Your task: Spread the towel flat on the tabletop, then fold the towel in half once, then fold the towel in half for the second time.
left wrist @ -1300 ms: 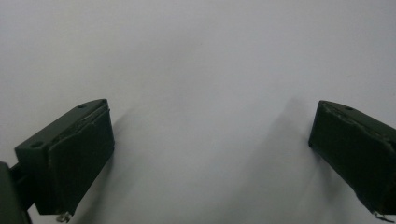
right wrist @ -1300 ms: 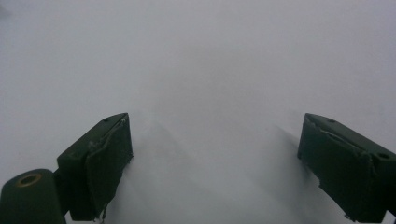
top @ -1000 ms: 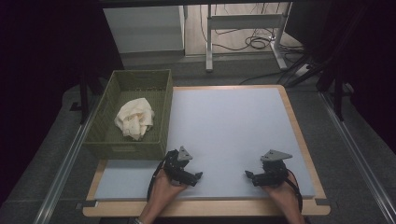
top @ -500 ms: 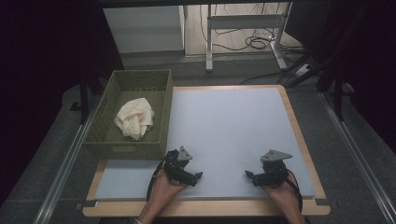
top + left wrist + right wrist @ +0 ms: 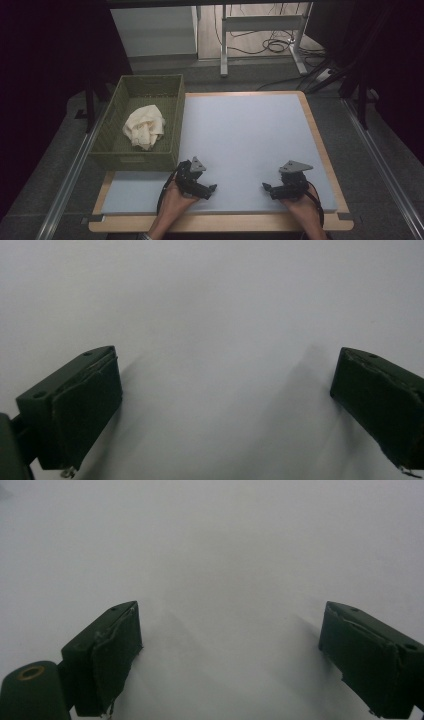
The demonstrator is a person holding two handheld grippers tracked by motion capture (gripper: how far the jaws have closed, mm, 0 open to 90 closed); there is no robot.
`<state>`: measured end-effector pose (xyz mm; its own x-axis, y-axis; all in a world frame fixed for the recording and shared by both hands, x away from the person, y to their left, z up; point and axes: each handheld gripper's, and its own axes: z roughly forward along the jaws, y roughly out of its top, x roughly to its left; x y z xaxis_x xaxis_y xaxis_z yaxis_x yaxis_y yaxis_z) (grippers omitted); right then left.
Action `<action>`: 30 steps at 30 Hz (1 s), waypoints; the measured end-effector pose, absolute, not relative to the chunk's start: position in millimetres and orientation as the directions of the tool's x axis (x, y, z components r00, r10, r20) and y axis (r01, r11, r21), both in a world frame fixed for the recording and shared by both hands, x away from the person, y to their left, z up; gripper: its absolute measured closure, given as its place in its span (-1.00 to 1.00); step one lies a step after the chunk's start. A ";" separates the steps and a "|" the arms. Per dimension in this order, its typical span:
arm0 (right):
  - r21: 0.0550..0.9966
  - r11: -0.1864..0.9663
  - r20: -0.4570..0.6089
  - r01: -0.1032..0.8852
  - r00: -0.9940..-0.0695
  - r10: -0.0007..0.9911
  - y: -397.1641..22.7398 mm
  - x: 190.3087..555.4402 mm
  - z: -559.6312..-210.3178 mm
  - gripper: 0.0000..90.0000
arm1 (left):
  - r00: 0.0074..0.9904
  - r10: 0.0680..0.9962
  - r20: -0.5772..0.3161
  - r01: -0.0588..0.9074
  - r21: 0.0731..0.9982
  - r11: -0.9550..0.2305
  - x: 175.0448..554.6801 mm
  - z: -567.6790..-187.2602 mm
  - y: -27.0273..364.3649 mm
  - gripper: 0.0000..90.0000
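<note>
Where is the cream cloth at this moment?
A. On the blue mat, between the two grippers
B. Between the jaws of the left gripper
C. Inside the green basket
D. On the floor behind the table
C: the high view shows the cream cloth lying crumpled inside the green basket at the table's left, apart from both grippers.

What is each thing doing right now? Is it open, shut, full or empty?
Left gripper: open, holding nothing, low over the mat.
Right gripper: open, holding nothing, low over the mat.
Green basket: holds one cloth.
Cream cloth: crumpled, lying in the basket.
Grey mat: bare.
</note>
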<state>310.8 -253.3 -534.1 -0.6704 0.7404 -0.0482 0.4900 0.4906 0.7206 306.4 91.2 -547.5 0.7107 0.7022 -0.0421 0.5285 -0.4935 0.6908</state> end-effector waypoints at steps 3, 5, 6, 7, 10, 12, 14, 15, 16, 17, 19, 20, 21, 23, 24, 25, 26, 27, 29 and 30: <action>0.721 0.490 -0.048 0.490 -0.670 0.741 -253.4 310.8 -534.1 -0.77 | 0.714 0.699 -0.036 0.522 0.692 -0.498 306.4 -546.9 91.3 -0.98; 0.721 0.490 -0.048 0.490 -0.670 0.740 -253.4 310.8 -534.1 -0.77 | 0.717 0.696 -0.036 0.521 0.693 -0.499 306.6 -546.0 90.9 -0.96; 0.721 0.490 -0.048 0.490 -0.670 0.740 -253.4 310.8 -534.1 -0.77 | 0.717 0.696 -0.036 0.521 0.693 -0.499 306.6 -546.0 90.9 -0.94; 0.721 0.491 -0.048 0.490 -0.671 0.740 -253.4 310.8 -534.1 -0.77 | 0.718 0.695 -0.042 0.521 0.694 -0.497 306.6 -544.7 89.8 -0.94; 0.721 0.491 -0.049 0.489 -0.671 0.740 -253.5 310.8 -534.1 -0.77 | 0.728 0.684 -0.041 0.510 0.699 -0.501 307.4 -540.1 86.9 -0.94; 0.721 0.491 -0.048 0.489 -0.671 0.740 -253.5 310.7 -534.1 -0.77 | 0.732 0.681 -0.039 0.507 0.699 -0.505 308.2 -537.0 85.3 -0.94; 0.721 0.491 -0.048 0.489 -0.671 0.740 -253.5 310.7 -534.1 -0.77 | 0.732 0.680 -0.039 0.506 0.701 -0.504 308.6 -534.9 84.7 -0.94; 0.721 0.491 -0.050 0.489 -0.671 0.740 -253.5 310.7 -534.0 -0.77 | 0.735 0.677 -0.040 0.503 0.702 -0.504 309.7 -530.9 83.6 -0.94; 0.721 0.490 -0.047 0.489 -0.671 0.740 -253.6 310.8 -534.1 -0.77 | 0.735 0.676 -0.046 0.504 0.704 -0.500 310.5 -528.9 82.7 -0.94; 0.721 0.491 -0.049 0.489 -0.671 0.740 -253.4 310.7 -534.1 -0.77 | 0.737 0.675 -0.044 0.502 0.704 -0.502 311.1 -528.1 82.5 -0.94; 0.721 0.491 -0.049 0.489 -0.671 0.740 -253.5 310.7 -534.1 -0.77 | 0.740 0.671 -0.045 0.500 0.703 -0.506 313.0 -524.6 80.8 -0.94; 0.721 0.491 -0.049 0.489 -0.671 0.740 -253.5 310.7 -534.1 -0.77 | 0.741 0.670 -0.050 0.503 0.703 -0.504 314.0 -522.0 79.5 -0.94; 0.721 0.491 -0.049 0.489 -0.671 0.740 -253.5 310.7 -534.1 -0.77 | 0.745 0.665 -0.051 0.500 0.703 -0.506 315.1 -519.6 78.7 -0.94; 0.721 0.491 -0.050 0.488 -0.671 0.740 -253.4 310.6 -534.1 -0.77 | 0.748 0.661 -0.054 0.498 0.705 -0.505 316.6 -513.7 76.5 -0.94; 0.721 0.491 -0.049 0.489 -0.671 0.740 -253.5 310.7 -534.0 -0.77 | 0.751 0.658 -0.052 0.493 0.707 -0.507 317.5 -511.2 75.9 -0.95; 0.721 0.491 -0.049 0.489 -0.671 0.740 -253.5 310.7 -534.1 -0.77 | 0.752 0.657 -0.056 0.493 0.710 -0.503 319.0 -507.3 74.9 -0.94; 0.721 0.491 -0.049 0.489 -0.671 0.740 -253.5 310.7 -534.0 -0.77 | 0.754 0.654 -0.059 0.492 0.711 -0.503 320.9 -504.1 74.4 -0.95; 0.721 0.491 -0.049 0.489 -0.671 0.740 -253.5 310.6 -534.0 -0.77 | 0.754 0.654 -0.060 0.491 0.712 -0.501 322.0 -501.7 74.0 -0.95; 0.721 0.491 -0.049 0.489 -0.671 0.740 -253.5 310.7 -534.0 -0.77 | 0.758 0.650 -0.059 0.486 0.716 -0.502 325.3 -494.9 72.2 -0.95; 0.721 0.491 -0.049 0.489 -0.671 0.740 -253.5 310.7 -534.0 -0.77 | 0.758 0.650 -0.059 0.486 0.716 -0.502 325.3 -494.9 72.2 -0.95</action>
